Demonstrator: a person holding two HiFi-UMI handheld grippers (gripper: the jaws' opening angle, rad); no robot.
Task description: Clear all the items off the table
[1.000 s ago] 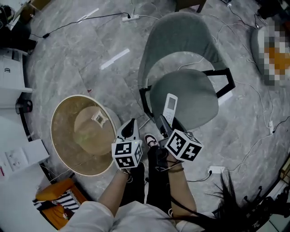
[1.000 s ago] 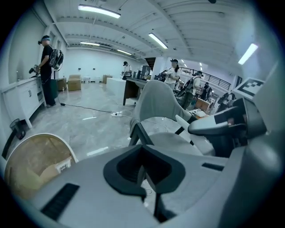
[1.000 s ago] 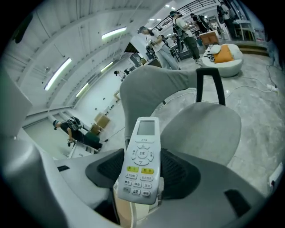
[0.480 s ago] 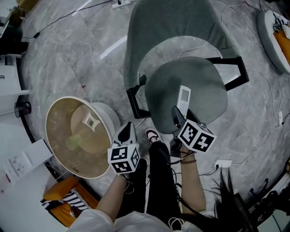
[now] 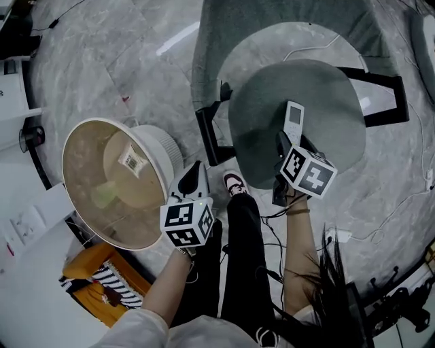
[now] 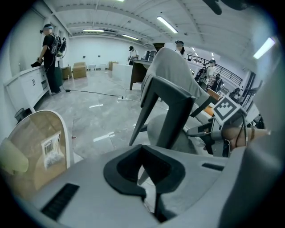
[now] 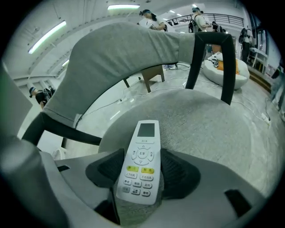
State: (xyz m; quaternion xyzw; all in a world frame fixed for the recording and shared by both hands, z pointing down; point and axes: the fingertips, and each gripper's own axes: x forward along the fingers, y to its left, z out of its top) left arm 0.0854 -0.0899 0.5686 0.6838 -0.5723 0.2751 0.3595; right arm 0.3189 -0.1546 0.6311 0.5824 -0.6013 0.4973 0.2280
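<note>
A white remote control (image 5: 293, 115) sticks out between the jaws of my right gripper (image 5: 282, 139), which is shut on it. It hangs just over the round grey chair seat (image 5: 333, 102). In the right gripper view the remote control (image 7: 141, 160) lies buttons up between both dark pads of the right gripper (image 7: 141, 171), with the chair seat (image 7: 209, 129) right below. My left gripper (image 5: 194, 178) is shut and empty, beside the basket (image 5: 75, 136). In the left gripper view the left gripper (image 6: 149, 178) has its pads together.
The round basket has a beige lining and holds a pale green thing (image 5: 102, 196) and a label (image 5: 131, 160). The chair backrest (image 5: 272, 20) rises behind the seat. Cables and a power strip (image 5: 338, 236) lie on the marble floor. An orange bag (image 5: 102, 285) sits at lower left.
My right gripper has sunk with the remote and now hangs close over the chair seat. The left gripper has come down beside the basket.
</note>
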